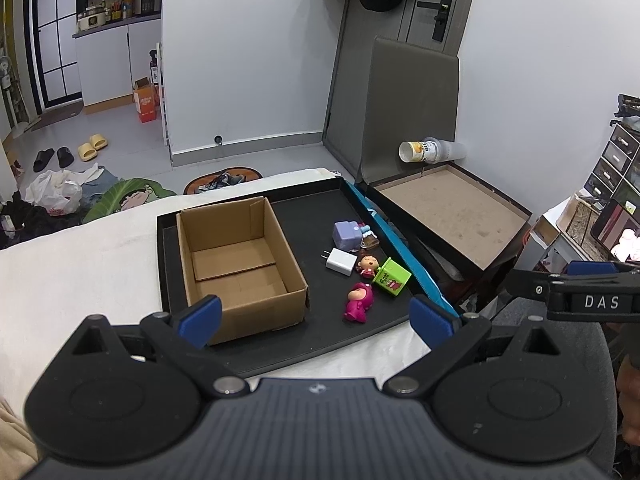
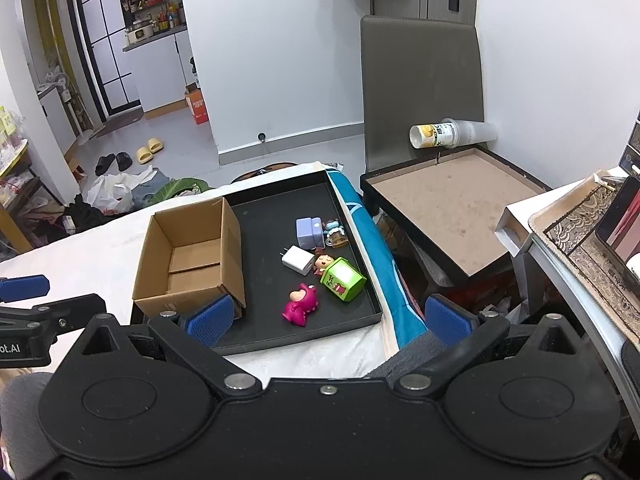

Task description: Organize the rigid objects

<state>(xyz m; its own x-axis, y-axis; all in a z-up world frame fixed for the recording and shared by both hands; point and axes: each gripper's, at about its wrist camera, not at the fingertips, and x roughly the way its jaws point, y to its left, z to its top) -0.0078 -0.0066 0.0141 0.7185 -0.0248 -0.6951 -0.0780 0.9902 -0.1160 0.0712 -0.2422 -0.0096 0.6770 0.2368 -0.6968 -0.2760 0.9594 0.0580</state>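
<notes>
An empty open cardboard box (image 1: 236, 264) (image 2: 192, 256) sits on the left of a black tray (image 1: 304, 216) (image 2: 276, 204). Right of it lie a pink figure (image 1: 359, 302) (image 2: 300, 305), a green box (image 1: 391, 277) (image 2: 343, 279), a white charger (image 1: 341, 263) (image 2: 298, 260), a small doll (image 1: 367, 265) (image 2: 322, 262), a purple cube (image 1: 346, 234) (image 2: 309, 232) and a tiny blue figure (image 1: 367, 235) (image 2: 335, 233). My left gripper (image 1: 316, 318) is open, near the tray's front edge. My right gripper (image 2: 328, 316) is open too, holding nothing.
The tray rests on a white cloth (image 1: 80, 264) (image 2: 100, 232). A blue strip (image 1: 384, 232) (image 2: 360, 216) runs along the tray's right side. Further right stands a brown-topped stool (image 1: 452, 212) (image 2: 448, 208) with a tipped cup (image 1: 424, 151) (image 2: 436, 135). Clutter covers the floor at the left.
</notes>
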